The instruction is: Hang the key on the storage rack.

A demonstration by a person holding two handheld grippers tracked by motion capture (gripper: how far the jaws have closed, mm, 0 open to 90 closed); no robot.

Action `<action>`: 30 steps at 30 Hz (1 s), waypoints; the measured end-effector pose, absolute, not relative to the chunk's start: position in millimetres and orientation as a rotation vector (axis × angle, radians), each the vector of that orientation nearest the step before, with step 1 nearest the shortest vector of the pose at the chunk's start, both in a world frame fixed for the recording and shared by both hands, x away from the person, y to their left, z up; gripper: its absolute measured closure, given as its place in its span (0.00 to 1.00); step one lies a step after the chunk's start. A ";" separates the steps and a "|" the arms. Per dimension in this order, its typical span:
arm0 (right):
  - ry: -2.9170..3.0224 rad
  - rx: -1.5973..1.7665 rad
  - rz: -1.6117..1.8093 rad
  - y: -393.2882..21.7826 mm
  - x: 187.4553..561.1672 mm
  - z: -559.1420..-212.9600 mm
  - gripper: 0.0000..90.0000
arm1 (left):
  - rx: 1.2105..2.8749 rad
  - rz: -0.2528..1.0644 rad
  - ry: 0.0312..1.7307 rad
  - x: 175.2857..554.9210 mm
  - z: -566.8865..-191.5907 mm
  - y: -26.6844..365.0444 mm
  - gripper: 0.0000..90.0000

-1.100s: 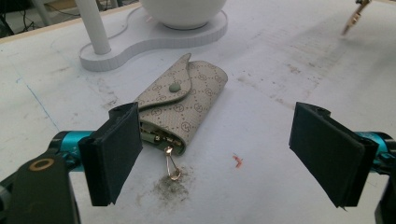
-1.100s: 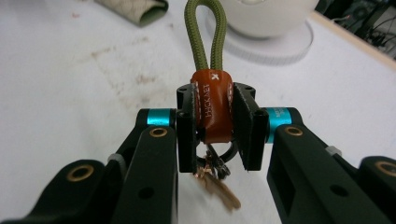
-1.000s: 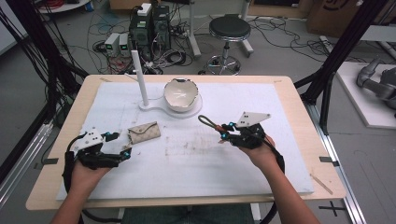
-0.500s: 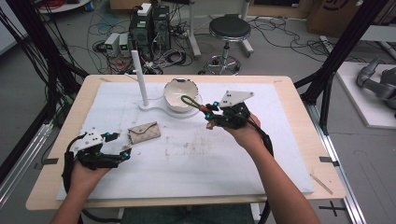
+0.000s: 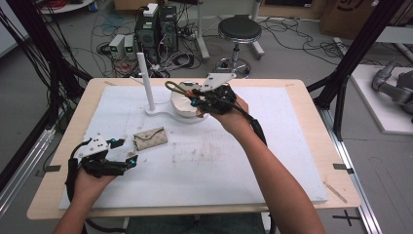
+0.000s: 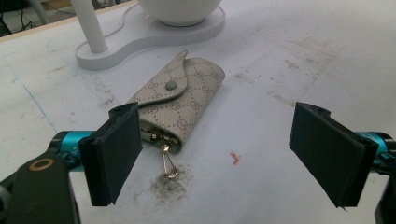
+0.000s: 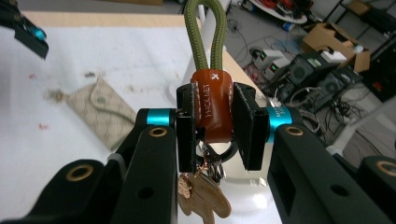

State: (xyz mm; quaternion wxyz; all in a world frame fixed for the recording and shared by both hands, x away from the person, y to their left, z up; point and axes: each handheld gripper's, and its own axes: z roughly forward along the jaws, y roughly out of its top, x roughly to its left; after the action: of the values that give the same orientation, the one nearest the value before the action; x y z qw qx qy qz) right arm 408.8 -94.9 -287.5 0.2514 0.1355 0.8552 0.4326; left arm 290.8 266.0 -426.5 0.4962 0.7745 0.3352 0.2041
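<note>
A keychain (image 7: 212,105), made of an olive cord loop, a brown leather tab and a bunch of keys below, is pinched at the leather tab between the pressed-in jaws of the right gripper (image 5: 202,99) and is held in the air just over the white bowl (image 5: 181,103) of the white stand (image 5: 158,111). The carrying step is judged to be in hand: the cord loop is pointed toward the upright post (image 5: 145,80) of that stand, so the loop is probably meant to be hung on the post, though dropping the bunch into the bowl cannot be ruled out. For the next move, the loop would have to be brought above the top of the post, lined up with it and lowered before the grip is eased. The left gripper (image 5: 127,161) is kept low on the table, well in front of the stand, with its jaws spread wide and nothing pressed between them; a beige key pouch (image 6: 180,105) lies flat between that gripper and the stand, its flap snapped shut and a small gold clip trailing from its open end. The keys are cut off at the bottom of the right gripper view and are partly hidden behind the jaws, so their number cannot be told. The inside of the bowl is hidden by the right gripper in the high view.
</note>
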 end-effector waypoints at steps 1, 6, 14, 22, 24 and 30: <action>2.327 0.369 1.177 -94.9 408.8 -287.5 0.81 | 1.873 0.493 0.818 290.7 -426.8 266.0 0.19; 2.335 0.323 1.163 -69.5 414.9 -280.9 0.81 | 1.875 0.494 0.819 290.4 -426.9 268.0 0.19; 2.324 0.289 1.140 -42.1 426.8 -274.4 0.81 | 1.870 0.496 0.824 289.4 -427.1 269.6 0.19; 2.325 0.278 1.095 -14.7 438.5 -267.7 0.81 | 1.867 0.498 0.829 288.5 -427.3 270.7 0.19; 2.314 0.276 1.092 -8.5 444.1 -267.8 0.81 | 1.869 0.500 0.828 288.1 -427.3 271.3 0.19; 2.313 0.271 1.079 -1.0 449.6 -270.4 0.81 | 1.867 0.503 0.831 287.3 -427.5 273.3 0.19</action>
State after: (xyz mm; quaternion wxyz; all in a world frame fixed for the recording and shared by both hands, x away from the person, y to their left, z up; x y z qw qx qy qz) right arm 449.6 -1.0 -270.4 0.2836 0.1014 0.8641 0.4033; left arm 287.3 273.3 -427.5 0.4954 0.7706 0.3429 0.2077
